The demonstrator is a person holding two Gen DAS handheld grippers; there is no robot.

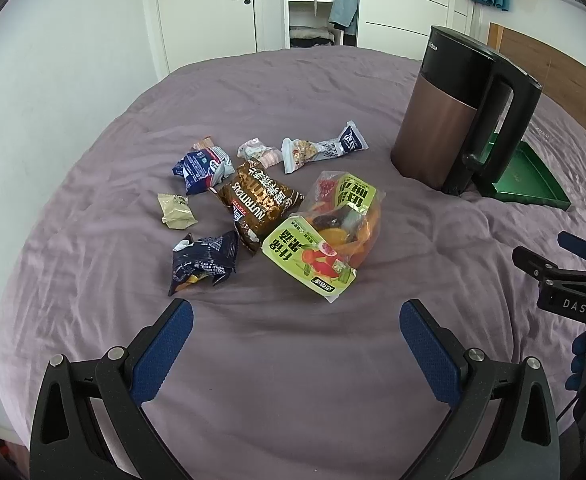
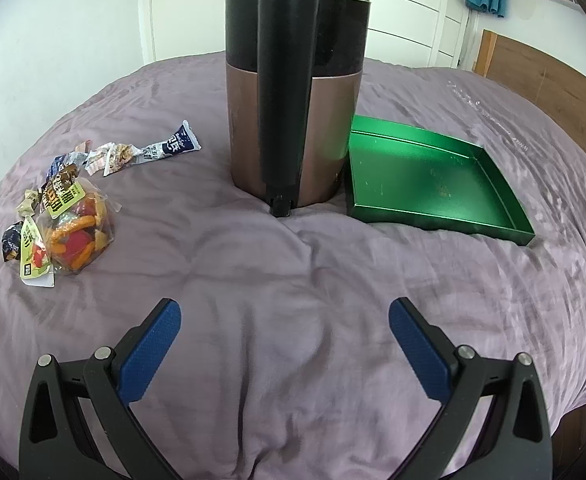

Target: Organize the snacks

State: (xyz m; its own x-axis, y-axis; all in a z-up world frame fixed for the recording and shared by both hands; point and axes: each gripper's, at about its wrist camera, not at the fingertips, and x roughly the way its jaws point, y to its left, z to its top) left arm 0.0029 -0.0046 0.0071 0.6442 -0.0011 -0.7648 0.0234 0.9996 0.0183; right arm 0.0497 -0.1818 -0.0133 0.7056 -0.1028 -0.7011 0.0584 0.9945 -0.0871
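Observation:
Several snack packets lie in a loose pile on a purple bedspread (image 1: 293,360): a green-labelled dried fruit bag (image 1: 325,232), a brown NUTRITIOUS bag (image 1: 259,204), a crumpled dark blue packet (image 1: 203,260), a blue-white packet (image 1: 203,166), a small beige packet (image 1: 177,209), a pink packet (image 1: 259,151) and a long white-blue packet (image 1: 325,148). My left gripper (image 1: 296,320) is open and empty, just short of the pile. My right gripper (image 2: 285,316) is open and empty, in front of a green tray (image 2: 433,176). The fruit bag also shows in the right wrist view (image 2: 69,232).
A tall copper and black kettle (image 1: 465,112) stands on the bed right of the snacks, touching the empty tray's left side (image 2: 293,112). A wooden headboard (image 2: 545,80) is at the right. A door and open wardrobe (image 1: 313,0) are behind the bed.

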